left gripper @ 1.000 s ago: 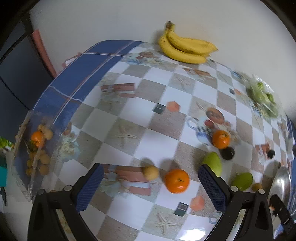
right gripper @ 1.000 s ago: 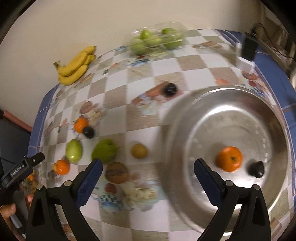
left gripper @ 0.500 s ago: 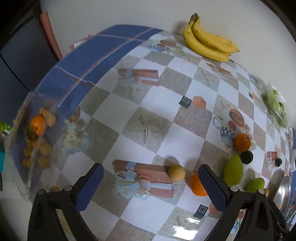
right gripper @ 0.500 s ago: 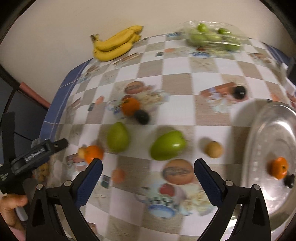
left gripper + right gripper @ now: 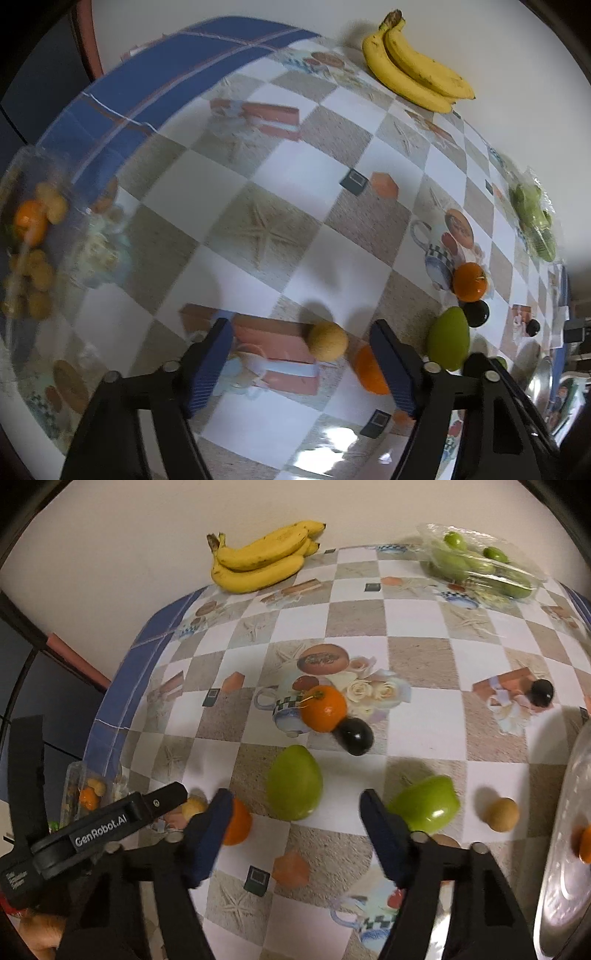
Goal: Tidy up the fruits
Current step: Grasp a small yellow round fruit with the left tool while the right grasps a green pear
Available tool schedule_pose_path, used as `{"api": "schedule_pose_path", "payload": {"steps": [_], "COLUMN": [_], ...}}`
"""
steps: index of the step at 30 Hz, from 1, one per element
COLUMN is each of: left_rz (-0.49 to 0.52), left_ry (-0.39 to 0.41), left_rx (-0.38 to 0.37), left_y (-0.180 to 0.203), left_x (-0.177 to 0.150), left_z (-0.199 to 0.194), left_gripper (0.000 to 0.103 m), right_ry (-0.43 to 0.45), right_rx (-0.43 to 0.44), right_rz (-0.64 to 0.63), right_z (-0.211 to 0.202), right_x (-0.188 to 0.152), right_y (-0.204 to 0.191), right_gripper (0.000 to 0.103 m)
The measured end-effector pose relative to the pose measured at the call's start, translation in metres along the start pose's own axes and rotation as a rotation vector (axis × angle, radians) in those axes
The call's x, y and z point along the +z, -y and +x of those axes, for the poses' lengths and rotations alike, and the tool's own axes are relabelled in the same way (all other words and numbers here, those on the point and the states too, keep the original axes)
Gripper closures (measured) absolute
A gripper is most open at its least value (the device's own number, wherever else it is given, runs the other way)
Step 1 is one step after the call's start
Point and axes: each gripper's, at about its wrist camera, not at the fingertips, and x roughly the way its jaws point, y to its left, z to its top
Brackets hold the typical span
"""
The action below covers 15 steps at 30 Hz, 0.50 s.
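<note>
My left gripper is open, low over the table, with a small tan round fruit between its blue fingers near the right one. An orange lies just behind the right finger. My right gripper is open, and a green mango lies just ahead between its fingers. A second green mango, an orange, a dark plum and another tan fruit lie around. The left gripper also shows in the right wrist view.
A banana bunch lies at the far edge by the wall. A clear pack of green fruit sits far right. A metal tray holding an orange is at the right. A clear box of small fruit sits at the left edge.
My left gripper has narrowed and come down around the tan fruit. My right gripper has narrowed, swung left away from the tray and now faces the green mango.
</note>
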Motion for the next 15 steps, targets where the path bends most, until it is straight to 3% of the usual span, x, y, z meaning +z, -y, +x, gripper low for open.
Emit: {"api": "schedule_pose_path", "payload": {"steps": [4, 15], "left_rz": [-0.003, -0.044], "left_ry": [-0.021, -0.051], "left_rx": [-0.014, -0.056], "left_y": [0.004, 0.002], "left_x": [0.0, 0.001], "left_z": [0.009, 0.02], "left_gripper": [0.036, 0.07], "right_ry": [-0.022, -0.05], "right_rx": [0.001, 0.003], "right_rz": [-0.002, -0.001], "right_z": [0.012, 0.028], "right_x": [0.002, 0.006], "right_y": [-0.002, -0.004], "right_gripper": [0.045, 0.06]}}
